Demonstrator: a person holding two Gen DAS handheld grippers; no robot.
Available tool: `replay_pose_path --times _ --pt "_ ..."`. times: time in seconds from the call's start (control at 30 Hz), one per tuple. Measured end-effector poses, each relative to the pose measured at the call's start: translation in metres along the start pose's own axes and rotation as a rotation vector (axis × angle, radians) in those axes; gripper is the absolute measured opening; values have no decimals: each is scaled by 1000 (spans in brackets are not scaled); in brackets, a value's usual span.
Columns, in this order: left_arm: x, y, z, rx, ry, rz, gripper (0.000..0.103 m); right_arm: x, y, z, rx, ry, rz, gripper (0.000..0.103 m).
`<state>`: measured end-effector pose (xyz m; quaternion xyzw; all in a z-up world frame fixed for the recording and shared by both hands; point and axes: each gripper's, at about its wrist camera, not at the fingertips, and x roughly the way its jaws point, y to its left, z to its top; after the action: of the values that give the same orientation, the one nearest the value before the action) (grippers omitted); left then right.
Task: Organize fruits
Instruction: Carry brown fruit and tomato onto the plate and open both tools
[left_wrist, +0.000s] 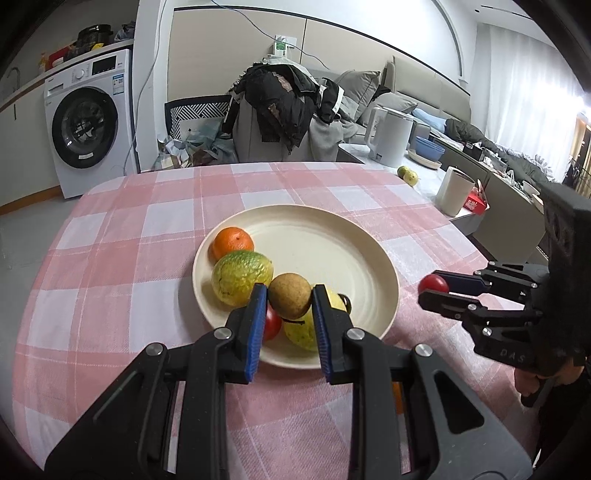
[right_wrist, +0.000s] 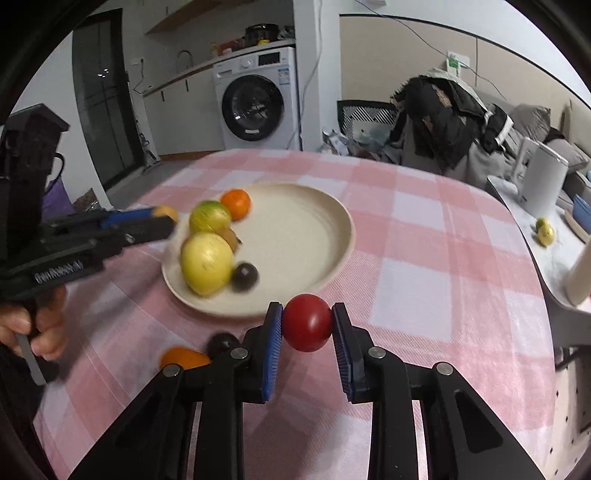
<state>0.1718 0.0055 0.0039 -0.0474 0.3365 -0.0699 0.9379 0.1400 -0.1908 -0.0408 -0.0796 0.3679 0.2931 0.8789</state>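
I am partway through gathering the fruits onto the cream plate (left_wrist: 369, 258), which is sitting near the middle of the surface (left_wrist: 110, 258) with its pink-and-white checked cloth. Already on the plate, crowded along its left and near rim, are an orange (left_wrist: 233, 242), a bumpy green-yellow fruit (left_wrist: 242, 277), a larger yellow fruit (right_wrist: 207, 263), a small dark fruit (right_wrist: 244, 276) and a red one (left_wrist: 272, 325) that is mostly hidden behind my left jaws.

My left gripper (left_wrist: 290, 299) is clamping its jaws on a round brown fruit (left_wrist: 289, 295), holding it over the plate's near rim. My right gripper (right_wrist: 307, 323) is clamping its jaws on a red tomato (right_wrist: 307, 322), glossy, smooth and roughly round, held just off the plate's near-right rim and above the cloth.

By my judgement, both of these are waiting to be set down on the plate's bare right half. Still loose on the cloth, toward the surface's near edge, are another orange (right_wrist: 183, 357) and a second dark fruit (right_wrist: 221, 342), lying just beside each other. Two small yellow-green fruits (right_wrist: 545, 230) are sitting on the neighbouring counter; whether they belong to the job I cannot tell.
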Motion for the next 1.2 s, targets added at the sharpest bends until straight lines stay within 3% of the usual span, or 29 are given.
replay_pose_path --times 0.4,0.5,0.6,0.77,0.8,0.87,0.9,0.93,1.07,1.2 --pt "33 -5 11 21 32 -2 22 31 8 24 54 -4 10 28" --pt "32 -5 11 23 27 11 22 29 9 25 53 -7 12 38" --pt "30 -5 10 28 31 21 36 25 9 22 43 -13 -10 40" --pt "10 -6 3 19 -6 46 83 9 10 14 45 -31 -23 55" --pt "4 -5 1 15 -17 52 84 4 11 12 46 -37 -26 58" --pt "-7 -5 -4 13 -26 67 89 -5 12 9 54 -41 -22 78" --pt "-12 -5 -6 12 -29 72 92 -9 12 7 61 -44 -19 82" --pt "-18 -6 -9 11 -33 77 102 -16 13 5 71 -52 -9 88" --pt "-42 -6 -19 7 -63 96 102 -33 16 0 79 -78 3 102" --pt "-64 -9 -28 -1 -81 110 102 -47 23 -5 61 -87 -2 103"
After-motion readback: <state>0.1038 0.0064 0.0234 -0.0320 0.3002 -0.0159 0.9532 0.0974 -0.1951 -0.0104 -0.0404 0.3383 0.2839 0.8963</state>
